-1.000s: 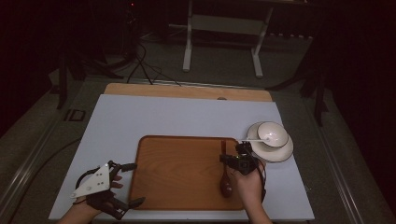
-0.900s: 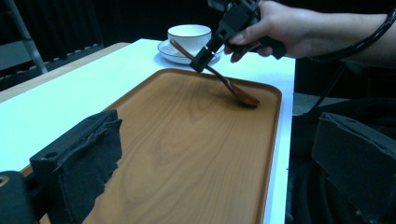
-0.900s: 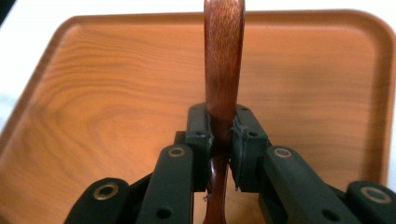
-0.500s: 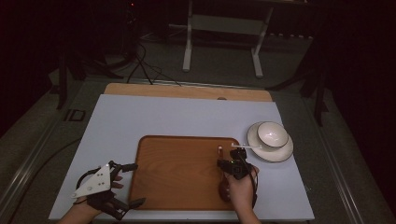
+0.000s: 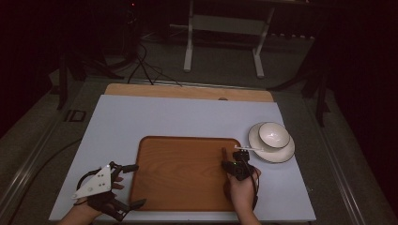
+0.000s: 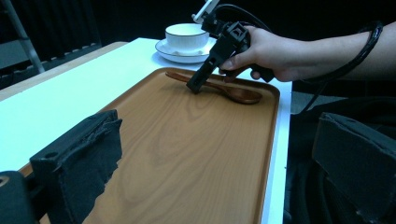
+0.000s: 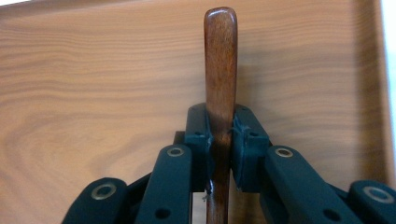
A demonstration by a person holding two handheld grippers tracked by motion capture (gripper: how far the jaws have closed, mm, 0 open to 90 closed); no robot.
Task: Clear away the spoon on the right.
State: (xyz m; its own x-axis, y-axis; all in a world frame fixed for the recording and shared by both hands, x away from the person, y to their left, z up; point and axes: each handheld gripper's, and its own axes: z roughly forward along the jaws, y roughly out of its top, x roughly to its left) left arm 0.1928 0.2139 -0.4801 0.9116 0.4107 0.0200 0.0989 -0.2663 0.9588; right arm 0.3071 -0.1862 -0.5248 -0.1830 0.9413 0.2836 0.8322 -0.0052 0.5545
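The dark brown wooden spoon (image 6: 219,88) lies on the flat brown wooden tray (image 5: 183,173), close along the tray's right edge and nearer its far right corner. Its long axis runs from front to back of the tray: the bowl end points toward the person, the slim rounded handle tip toward the far edge. The right gripper (image 7: 219,140) already has its jaws closed on that handle, one pad on each side, so the handle passes straight between them and juts out beyond. In the left gripper view the spoon appears to rest on the tray, the right gripper slanting down onto it.

The left gripper (image 5: 105,187) hovers at the tray's near left corner, jaws spread wide with nothing between them, well apart from the spoon.

The spoon is smooth and glossy; the tray has visible grain and a low raised rim. Beyond the tray's far right corner, on the pale white bench (image 5: 155,117), stands a white dark-rimmed bowl (image 5: 273,134) on a matching saucer (image 5: 281,154).
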